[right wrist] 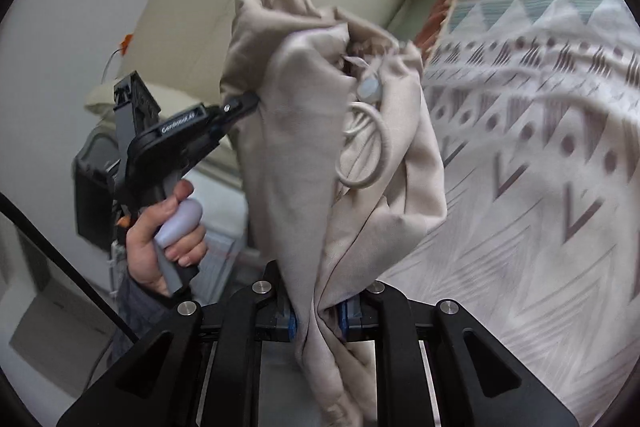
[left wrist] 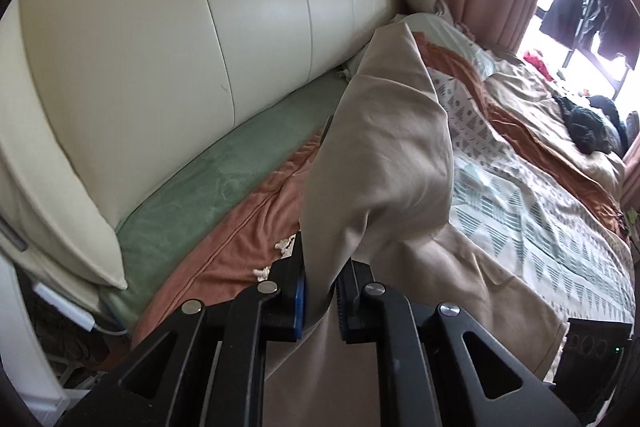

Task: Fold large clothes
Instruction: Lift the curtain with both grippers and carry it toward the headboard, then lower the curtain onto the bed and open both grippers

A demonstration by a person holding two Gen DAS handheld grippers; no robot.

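Above the bed (left wrist: 540, 227), your left gripper (left wrist: 320, 291) and right gripper (right wrist: 316, 311) each have jaws clamped on the beige garment (right wrist: 304, 147).

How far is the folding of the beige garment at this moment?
Done: both grippers have the beige garment gripped. The left gripper and the right gripper each have their jaws shut on a bunch of its cloth.
In hand: it hangs crumpled above the patterned bedspread, its drawstring loose.
Left: spreading it flat and every fold; no neat fold shows yet.
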